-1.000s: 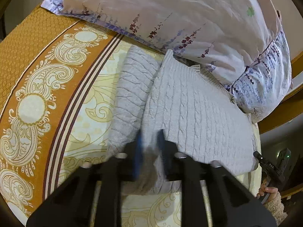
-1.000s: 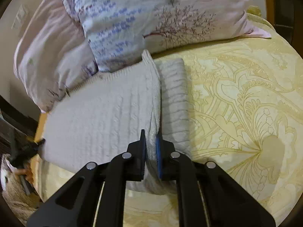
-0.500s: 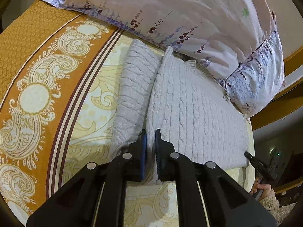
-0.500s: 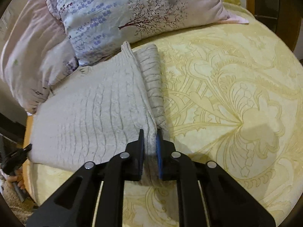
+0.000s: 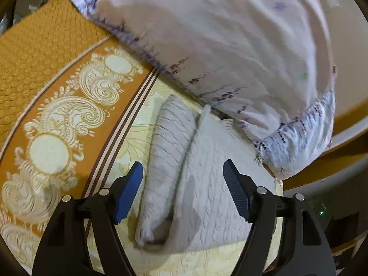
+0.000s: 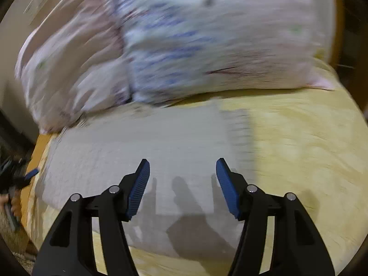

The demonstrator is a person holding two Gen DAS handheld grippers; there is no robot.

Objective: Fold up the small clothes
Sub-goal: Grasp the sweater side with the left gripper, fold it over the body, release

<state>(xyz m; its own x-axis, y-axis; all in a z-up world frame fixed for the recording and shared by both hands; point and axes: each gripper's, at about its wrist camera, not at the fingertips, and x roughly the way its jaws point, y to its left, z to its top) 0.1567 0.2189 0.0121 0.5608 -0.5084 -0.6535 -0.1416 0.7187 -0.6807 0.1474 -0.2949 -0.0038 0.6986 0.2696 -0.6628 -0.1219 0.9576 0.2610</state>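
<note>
Both tongs [image 5: 182, 189] [image 6: 182, 185] agape above sweater [image 5: 207, 184] edge.

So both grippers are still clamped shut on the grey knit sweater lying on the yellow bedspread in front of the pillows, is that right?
Not quite. Both grippers are open and hold nothing. The left wrist view shows the left gripper spread wide over the grey knit sweater, and the right wrist view shows the right gripper open too. The sweater does lie on the yellow bedspread, in front of the pillows.

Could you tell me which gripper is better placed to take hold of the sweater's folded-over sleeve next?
Probably the left. The left gripper is open right over the sleeve on the sweater. The right gripper, also open, hovers over the sweater's body, with the sleeve off to its right.
</note>
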